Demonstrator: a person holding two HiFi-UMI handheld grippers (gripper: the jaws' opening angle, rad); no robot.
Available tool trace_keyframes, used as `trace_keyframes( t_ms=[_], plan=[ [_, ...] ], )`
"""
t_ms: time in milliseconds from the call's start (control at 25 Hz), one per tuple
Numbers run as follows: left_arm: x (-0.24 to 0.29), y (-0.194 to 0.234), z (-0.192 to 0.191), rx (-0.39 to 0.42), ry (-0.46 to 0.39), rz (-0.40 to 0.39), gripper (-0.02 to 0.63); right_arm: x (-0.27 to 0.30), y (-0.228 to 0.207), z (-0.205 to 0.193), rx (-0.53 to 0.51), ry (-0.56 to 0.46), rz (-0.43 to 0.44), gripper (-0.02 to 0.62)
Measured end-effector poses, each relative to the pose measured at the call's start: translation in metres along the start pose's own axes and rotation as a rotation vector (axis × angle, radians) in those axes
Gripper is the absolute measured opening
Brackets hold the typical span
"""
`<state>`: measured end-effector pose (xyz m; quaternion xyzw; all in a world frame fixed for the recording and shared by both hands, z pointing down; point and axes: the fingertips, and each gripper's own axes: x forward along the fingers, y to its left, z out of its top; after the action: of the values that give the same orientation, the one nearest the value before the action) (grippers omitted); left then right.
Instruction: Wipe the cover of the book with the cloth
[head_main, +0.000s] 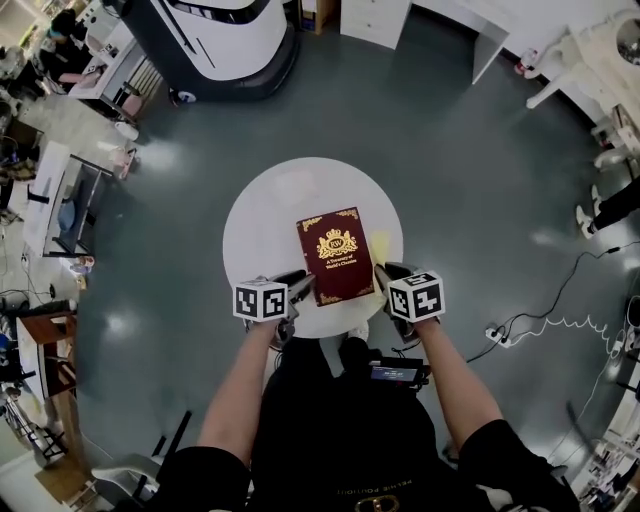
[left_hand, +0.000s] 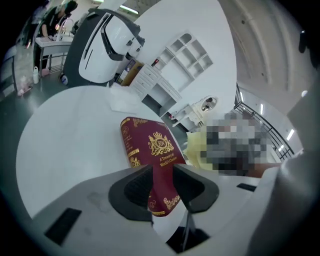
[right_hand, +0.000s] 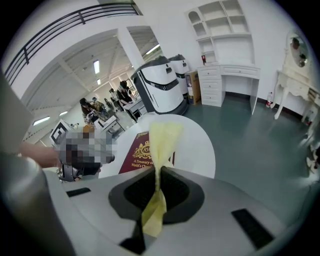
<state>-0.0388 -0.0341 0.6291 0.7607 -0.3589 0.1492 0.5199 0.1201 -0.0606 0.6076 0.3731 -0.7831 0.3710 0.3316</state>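
- Head view: a round, smooth white desk (head_main: 262, 215) stands on a glossy grey-green floor (head_main: 450, 150). A rectangular book (head_main: 335, 255) rests at the near side of the desk. Its maroon hard cover faces up, with a gold crest, gold lettering and gold corner ornaments.
- The left hand-held gripper (head_main: 300, 283) meets the book's near left corner, and the right hand-held gripper (head_main: 385, 275) sits just beside its right edge.
- A large white and dark machine (head_main: 215, 40) stands well beyond the desk, and cables (head_main: 560, 320) trail across the floor on the right.
- Left gripper view: the left hand-held gripper (left_hand: 161, 169) is clenched on the book's (left_hand: 152, 150) near corner. The dark ribbed pads press on either side, and the gold-banded spine shows to the left.
- A soft pale yellow cloth (left_hand: 196, 150) shows just to the right of the book. The matte desk top (left_hand: 65, 145) curves away behind it.
- Right gripper view: the right hand-held gripper (right_hand: 158, 170) is pinched tight on the thin, limp cloth (right_hand: 162, 137). One folded end stands up above the pads and the other hangs below them.
- The book (right_hand: 140, 155) lies on the desk (right_hand: 195, 150) beyond the cloth. White shelves and drawers (right_hand: 227, 75) line the far wall.
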Motion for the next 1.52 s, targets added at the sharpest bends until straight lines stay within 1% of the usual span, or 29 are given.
trace_keyframes(
  t_ms=[80,200,280,400,560,640,840,1000,1120,1160,1320,1400,1520],
  plan=[
    [-0.008,-0.004,0.01,0.021,-0.043,0.014,0.099,-0.006,0.004,0.013,-0.028,-0.029,0.01,0.078],
    [-0.017,-0.021,0.025,0.04,-0.096,-0.007,0.072,-0.017,0.013,0.033,-0.078,-0.081,0.033,0.079],
    [-0.024,-0.035,0.035,0.069,-0.124,-0.011,0.055,-0.027,0.02,0.045,-0.116,-0.115,0.049,0.078],
    [-0.035,-0.052,0.049,0.103,-0.175,-0.011,0.042,-0.042,0.028,0.062,-0.167,-0.163,0.069,0.078],
    [-0.047,-0.065,0.058,0.137,-0.216,0.011,0.027,-0.062,0.039,0.081,-0.22,-0.227,0.091,0.078],
    [-0.053,-0.071,0.062,0.145,-0.252,0.018,0.02,-0.072,0.043,0.089,-0.248,-0.258,0.097,0.078],
    [-0.071,-0.092,0.063,0.159,-0.363,0.003,0.011,-0.092,0.05,0.095,-0.297,-0.31,0.111,0.078],
    [-0.083,-0.107,0.048,0.17,-0.416,0.01,0.01,-0.102,0.055,0.086,-0.33,-0.317,0.129,0.078],
    [-0.087,-0.115,0.028,0.192,-0.419,0.041,0.01,-0.106,0.058,0.074,-0.343,-0.313,0.146,0.078],
    [-0.087,-0.118,0.021,0.217,-0.409,0.059,0.011,-0.107,0.058,0.071,-0.348,-0.311,0.15,0.079],
    [-0.085,-0.132,-0.005,0.364,-0.337,0.125,0.011,-0.112,0.059,0.054,-0.344,-0.296,0.155,0.079],
    [-0.085,-0.137,-0.015,0.421,-0.315,0.138,0.011,-0.116,0.062,0.041,-0.335,-0.284,0.154,0.079],
    [-0.089,-0.145,-0.026,0.487,-0.299,0.134,0.011,-0.125,0.068,0.024,-0.325,-0.283,0.139,0.079]
  ],
)
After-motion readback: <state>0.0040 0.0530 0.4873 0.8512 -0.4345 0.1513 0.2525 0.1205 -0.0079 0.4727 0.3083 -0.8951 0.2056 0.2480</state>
